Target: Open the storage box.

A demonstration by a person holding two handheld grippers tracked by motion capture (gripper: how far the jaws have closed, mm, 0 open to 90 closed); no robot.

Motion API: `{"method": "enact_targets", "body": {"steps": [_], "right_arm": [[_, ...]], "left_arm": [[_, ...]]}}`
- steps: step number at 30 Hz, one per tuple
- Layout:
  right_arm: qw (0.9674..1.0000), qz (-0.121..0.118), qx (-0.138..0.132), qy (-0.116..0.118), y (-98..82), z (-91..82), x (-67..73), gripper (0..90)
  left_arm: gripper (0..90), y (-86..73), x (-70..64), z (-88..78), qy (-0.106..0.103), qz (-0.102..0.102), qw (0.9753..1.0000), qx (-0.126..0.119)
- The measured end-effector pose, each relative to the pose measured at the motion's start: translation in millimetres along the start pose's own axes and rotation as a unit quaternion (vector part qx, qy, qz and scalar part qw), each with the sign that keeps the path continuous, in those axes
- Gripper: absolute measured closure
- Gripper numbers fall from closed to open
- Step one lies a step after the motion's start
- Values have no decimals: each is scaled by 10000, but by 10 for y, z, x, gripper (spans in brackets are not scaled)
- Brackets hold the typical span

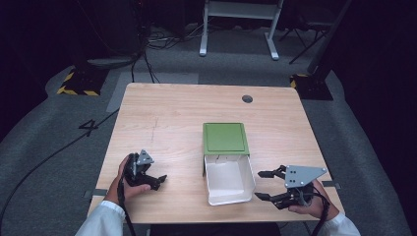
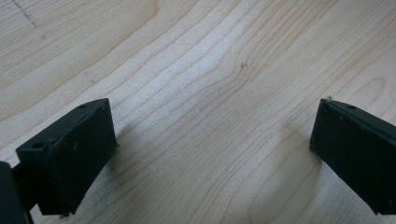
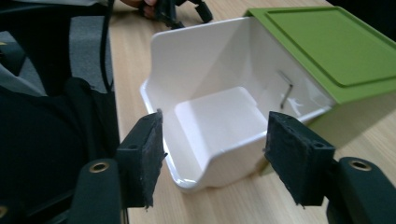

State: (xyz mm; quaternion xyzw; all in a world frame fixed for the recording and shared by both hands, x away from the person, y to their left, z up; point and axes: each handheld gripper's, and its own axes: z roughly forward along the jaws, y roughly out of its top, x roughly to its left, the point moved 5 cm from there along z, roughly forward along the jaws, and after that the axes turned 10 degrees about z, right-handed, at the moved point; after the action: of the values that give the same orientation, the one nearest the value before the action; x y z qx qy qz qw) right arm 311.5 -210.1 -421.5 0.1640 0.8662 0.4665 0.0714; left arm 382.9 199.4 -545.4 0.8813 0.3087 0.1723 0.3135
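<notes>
We hold the right gripper, jaws spread and empty, just right of the pulled-out white drawer of the green box; left gripper, also spread, rests farther off.

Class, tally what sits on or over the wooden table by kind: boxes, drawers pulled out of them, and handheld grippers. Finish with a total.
Green boxes: 1, the green box
White drawers, pulled out of the box: 1, the white drawer
Black grippers: 2, the left gripper and the right gripper, both with jaws apart and nothing between them
Total: 4
</notes>
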Motion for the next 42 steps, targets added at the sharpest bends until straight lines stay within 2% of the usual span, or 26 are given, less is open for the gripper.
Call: {"method": "enact_targets", "body": {"steps": [1,2,6,8,9,10,13,17,19,20,23,27,29,30,34,35,36,37,38,42], "right_arm": [[10000,0,0,0,0,0,0,372],[9999,35,-7,-138,-23,-40,-47,340],[9990,135,-36,-421,-70,-90,-145,279],[9987,162,-58,-485,-83,-100,-174,261],[9973,197,-42,-707,-121,-114,-244,224],[9969,208,-38,-763,-135,-118,-268,212],[9959,316,-49,-841,-178,-130,-329,205],[9924,427,44,-1150,-308,-153,-479,195],[9918,456,71,-1189,-336,-156,-504,195],[9898,549,148,-1305,-420,-161,-581,195],[9880,648,212,-1389,-493,-170,-645,195],[9820,794,437,-1656,-659,-216,-778,195],[9814,815,458,-1675,-695,-226,-802,195],[9785,904,546,-1772,-785,-243,-856,195],[9728,1033,746,-1936,-956,-266,-935,199],[9728,1033,746,-1936,-956,-266,-935,199],[9701,1111,804,-2004,-1039,-290,-973,200],[9701,1111,804,-2004,-1039,-290,-973,200],[9676,1216,812,-2057,-1116,-330,-1015,200],[9626,1441,787,-2157,-1240,-402,-1084,202]], "left_arm": [[5,0,0,0,0,0,10000,0],[5,0,0,0,0,1,10000,-1],[5,0,0,0,-1,1,10000,-1],[5,0,0,0,0,0,10000,-1],[5,0,0,0,1,0,10000,-1],[5,0,0,0,-1,0,10000,0],[5,0,0,0,0,2,10000,0],[5,0,0,0,0,-1,10000,-1],[5,0,0,0,-1,5,10000,2],[5,0,1,0,-1,5,10000,2],[5,0,0,0,-1,0,10000,-1],[5,0,0,0,-1,0,10000,-1],[5,0,0,0,-1,-1,10000,-2],[5,0,0,0,-1,0,10000,-1],[5,0,0,0,0,2,10000,-1],[5,0,0,0,0,2,10000,-1],[5,0,0,0,-1,1,10000,-2],[5,0,0,0,-1,1,10000,-2],[5,0,0,0,-1,-1,10000,-1],[5,0,0,0,0,0,10000,-1]]}}
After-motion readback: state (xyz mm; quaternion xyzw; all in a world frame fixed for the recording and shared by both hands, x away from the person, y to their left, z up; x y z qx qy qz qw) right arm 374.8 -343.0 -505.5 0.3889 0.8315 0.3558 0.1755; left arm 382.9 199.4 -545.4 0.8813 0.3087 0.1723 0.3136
